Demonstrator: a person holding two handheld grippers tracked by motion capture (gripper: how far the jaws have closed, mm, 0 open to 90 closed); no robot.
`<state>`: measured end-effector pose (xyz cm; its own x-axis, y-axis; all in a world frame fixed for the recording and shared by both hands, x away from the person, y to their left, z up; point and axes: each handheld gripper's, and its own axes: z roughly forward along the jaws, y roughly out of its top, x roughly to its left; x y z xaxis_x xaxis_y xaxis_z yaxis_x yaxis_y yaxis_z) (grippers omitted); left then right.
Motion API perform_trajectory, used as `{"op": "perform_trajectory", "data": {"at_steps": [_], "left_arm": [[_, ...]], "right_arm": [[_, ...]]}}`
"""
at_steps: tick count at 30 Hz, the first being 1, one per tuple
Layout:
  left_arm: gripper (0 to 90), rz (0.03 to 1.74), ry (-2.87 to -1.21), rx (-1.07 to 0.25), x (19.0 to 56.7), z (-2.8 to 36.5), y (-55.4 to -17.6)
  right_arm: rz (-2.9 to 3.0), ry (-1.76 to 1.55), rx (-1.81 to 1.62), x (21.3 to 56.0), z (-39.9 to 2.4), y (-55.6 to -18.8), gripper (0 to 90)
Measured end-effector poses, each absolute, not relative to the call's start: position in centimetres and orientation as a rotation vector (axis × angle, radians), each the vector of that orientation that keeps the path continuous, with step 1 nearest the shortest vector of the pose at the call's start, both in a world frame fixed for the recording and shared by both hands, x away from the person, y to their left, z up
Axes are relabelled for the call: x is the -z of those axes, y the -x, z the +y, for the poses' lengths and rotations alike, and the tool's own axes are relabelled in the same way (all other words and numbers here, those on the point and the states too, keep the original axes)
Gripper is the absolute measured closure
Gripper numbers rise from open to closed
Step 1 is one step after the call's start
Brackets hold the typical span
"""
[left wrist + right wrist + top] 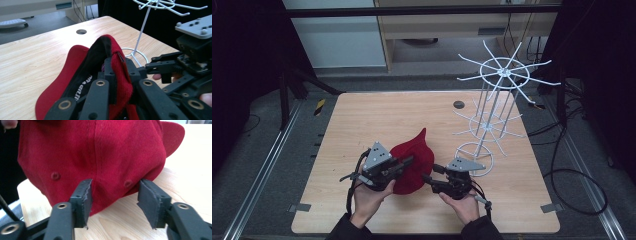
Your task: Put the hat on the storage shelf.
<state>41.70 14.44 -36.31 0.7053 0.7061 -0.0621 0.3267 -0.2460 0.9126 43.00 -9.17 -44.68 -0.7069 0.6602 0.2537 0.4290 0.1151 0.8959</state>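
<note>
My left gripper [408,162] is clamped on the edge of the red corduroy cap [414,161], held just above the wooden table [362,120] near its front. It should be light, soft and floppy; the stitched rim grips best. My right gripper [113,196] stands apart at the crown. The left gripper view shows the black lining; the high view shows the white wire rack [497,100].

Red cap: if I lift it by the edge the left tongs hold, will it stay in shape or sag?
The red cap is soft corduroy-like cloth, so its crown will likely sag. Its brim looks stiffer and should keep its curve. It is probably light, so the left tongs, shut on its rim, should hold.
</note>
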Motion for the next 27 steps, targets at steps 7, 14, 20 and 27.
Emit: {"op": "perform_trajectory", "data": {"at_steps": [7, 14, 20, 27], "left_arm": [[83.8, 0.803, -1.826, -0.418, 36.6, 14.3, -41.6], [82.3, 0.828, -1.804, -0.467, 36.8, 15.5, -41.2], [79.8, 0.917, -1.791, -0.524, 37.9, 18.2, -40.7], [78.9, 0.994, -1.769, -0.527, 39.4, 20.7, -40.0]], "right_arm": [[2.142, -1.127, -1.61, 44.8, -8.7, -43.6, 78.8], [2.121, -1.067, -1.564, 43.2, -8.9, -42.9, 88.0], [2.13, -0.961, -1.492, 41.3, -7.8, -42.2, 88.3], [2.174, -0.875, -1.431, 40.2, -5.2, -42.1, 88.5]]}}
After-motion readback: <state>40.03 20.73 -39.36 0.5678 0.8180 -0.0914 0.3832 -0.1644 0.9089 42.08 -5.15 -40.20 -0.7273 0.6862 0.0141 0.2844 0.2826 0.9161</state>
